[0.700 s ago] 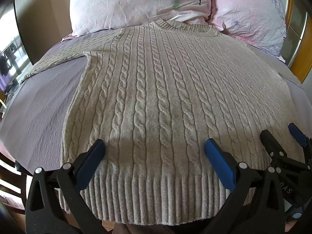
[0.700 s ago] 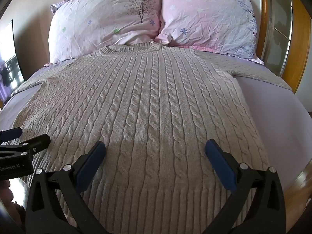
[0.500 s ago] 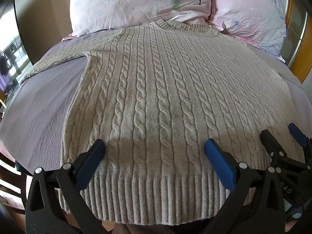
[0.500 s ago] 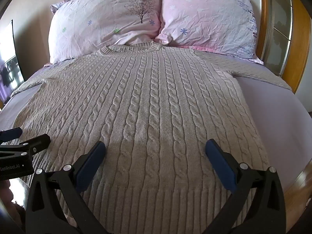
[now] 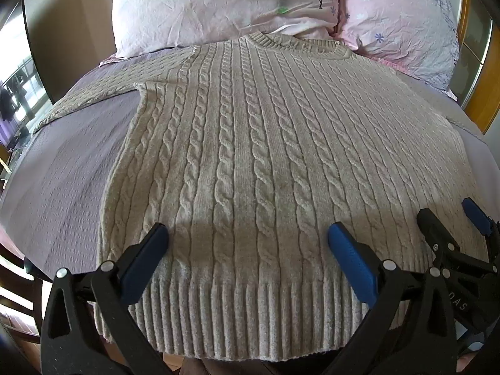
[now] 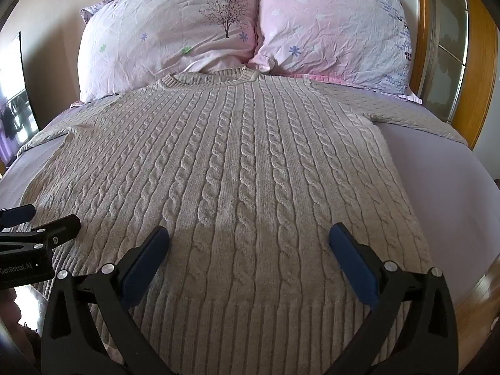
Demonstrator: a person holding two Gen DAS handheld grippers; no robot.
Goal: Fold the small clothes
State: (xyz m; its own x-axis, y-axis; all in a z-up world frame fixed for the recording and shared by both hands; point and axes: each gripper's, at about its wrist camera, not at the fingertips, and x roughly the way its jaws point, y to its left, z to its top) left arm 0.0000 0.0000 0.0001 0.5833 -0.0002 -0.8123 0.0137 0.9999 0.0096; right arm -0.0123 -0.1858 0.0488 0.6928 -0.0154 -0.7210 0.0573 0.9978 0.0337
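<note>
A beige cable-knit sweater (image 5: 250,156) lies flat and face up on the bed, collar toward the pillows, ribbed hem nearest me; it also shows in the right wrist view (image 6: 243,172). Its sleeves spread out to the left (image 5: 93,100) and right (image 6: 415,115). My left gripper (image 5: 247,237) is open and empty, just above the hem on the sweater's left half. My right gripper (image 6: 248,240) is open and empty, above the hem on the right half. Each gripper shows at the edge of the other's view, the right one (image 5: 450,222) and the left one (image 6: 40,218).
The bed has a lilac sheet (image 5: 62,168). Two pink floral pillows (image 6: 175,34) (image 6: 331,28) lie at the head. A wooden headboard frame (image 6: 481,62) runs along the right. A wooden floor edge (image 6: 481,287) shows at the lower right.
</note>
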